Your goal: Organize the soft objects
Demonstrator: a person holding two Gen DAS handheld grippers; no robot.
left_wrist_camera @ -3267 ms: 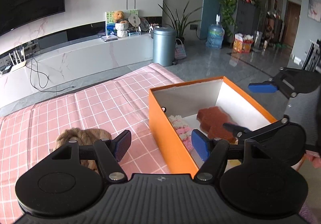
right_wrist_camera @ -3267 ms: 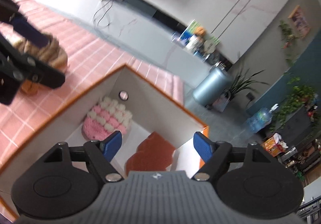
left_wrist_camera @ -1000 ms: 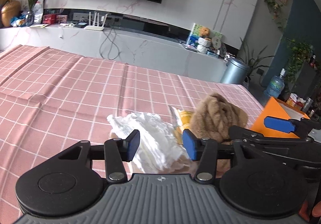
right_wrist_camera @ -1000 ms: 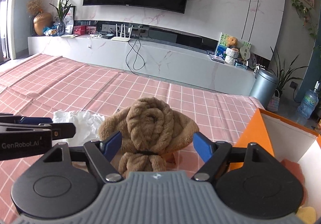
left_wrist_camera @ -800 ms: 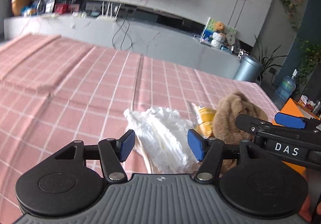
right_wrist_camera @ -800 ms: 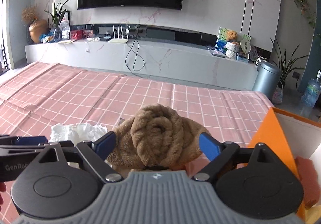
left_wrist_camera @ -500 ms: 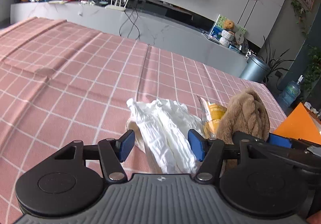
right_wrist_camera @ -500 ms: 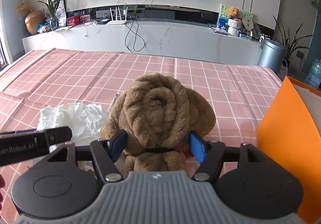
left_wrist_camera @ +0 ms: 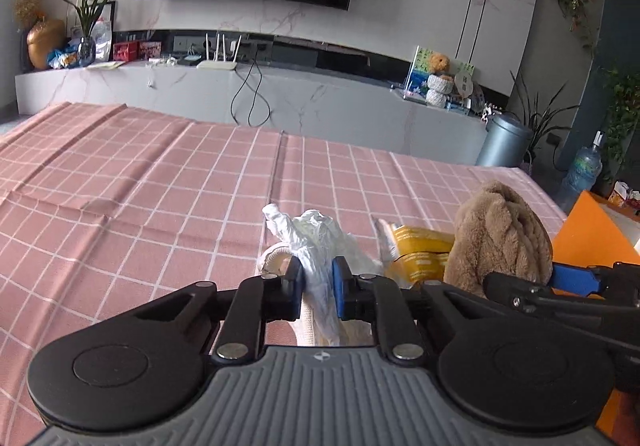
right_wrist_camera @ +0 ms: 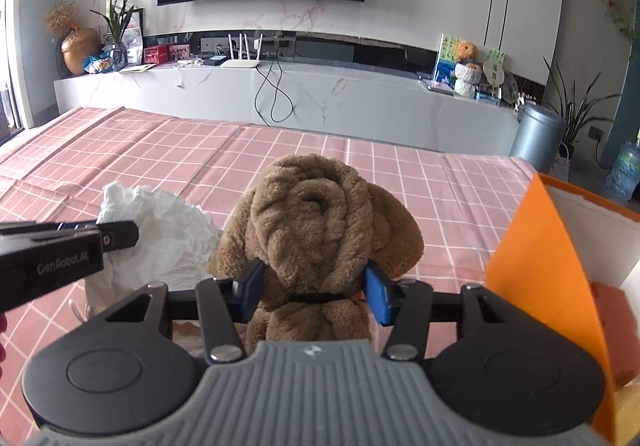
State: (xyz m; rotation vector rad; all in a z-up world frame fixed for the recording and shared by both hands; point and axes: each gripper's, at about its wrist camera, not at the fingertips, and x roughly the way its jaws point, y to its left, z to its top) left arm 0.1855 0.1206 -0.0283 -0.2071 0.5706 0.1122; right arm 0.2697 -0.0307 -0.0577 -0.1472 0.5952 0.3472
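Note:
My left gripper (left_wrist_camera: 316, 288) is shut on a crumpled white plastic bag (left_wrist_camera: 320, 242) lying on the pink checked tablecloth (left_wrist_camera: 160, 186); the bag also shows in the right wrist view (right_wrist_camera: 160, 230). My right gripper (right_wrist_camera: 314, 294) is shut on a brown rolled plush towel (right_wrist_camera: 320, 222), pinching it at its tied neck. The towel also shows at the right of the left wrist view (left_wrist_camera: 500, 234). An orange box (right_wrist_camera: 536, 266) stands to the right, with a red-brown soft piece (right_wrist_camera: 612, 310) inside.
A yellow packet (left_wrist_camera: 416, 246) lies between the bag and the towel. Beyond the table's far edge are a marble TV bench (right_wrist_camera: 280, 94), a grey bin (right_wrist_camera: 536, 138) and plants. The left gripper's body (right_wrist_camera: 52, 258) reaches in from the left of the right wrist view.
Both grippers have closed: the left on the white bag, the right tighter on the brown towel. Earlier both were over the orange box, then moved to these objects.

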